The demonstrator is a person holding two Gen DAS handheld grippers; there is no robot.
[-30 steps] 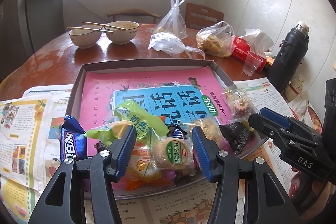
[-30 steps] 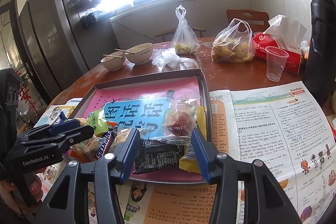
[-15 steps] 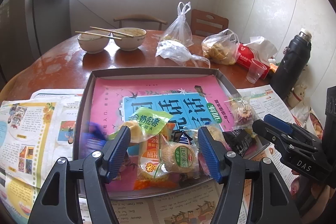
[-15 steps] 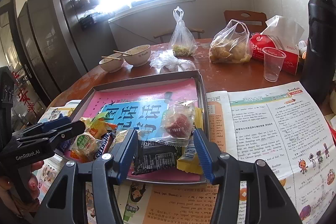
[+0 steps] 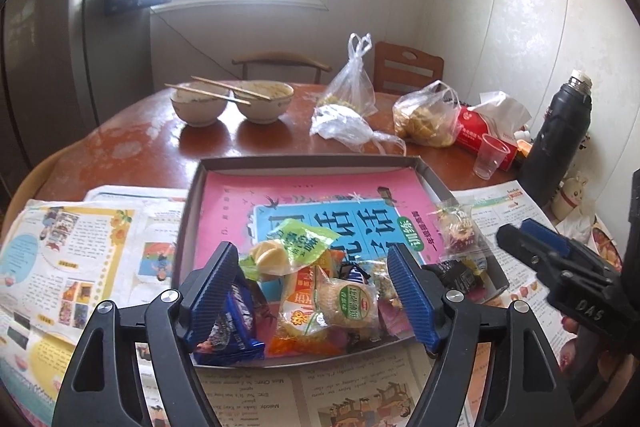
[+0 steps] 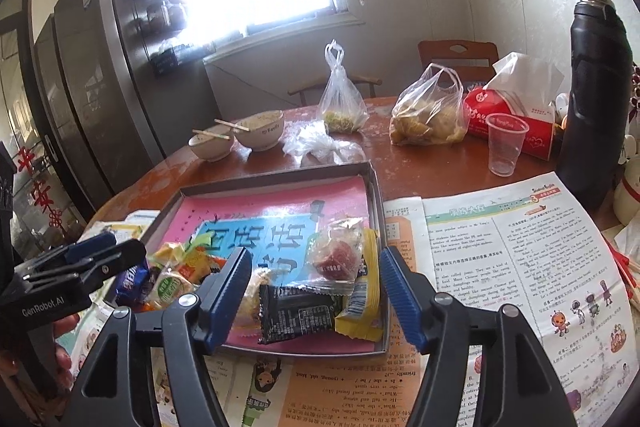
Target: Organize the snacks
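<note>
Both the left gripper (image 5: 312, 287) and right gripper (image 6: 316, 291) hang jaws wide, empty, over the tray's (image 5: 304, 159) crowded near edge.

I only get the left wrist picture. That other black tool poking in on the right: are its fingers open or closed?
Observer: Open. The right wrist view shows the right gripper with its fingers spread wide and nothing held, at the near end of the tray.
Operator: What's between them?
Observer: A black packet, with a clear wrapper holding a red ball partly on it. A yellow packet lies by the tray's right wall.
Operator: And the dark blur left of the window?
Observer: A tall dark fridge.
</note>
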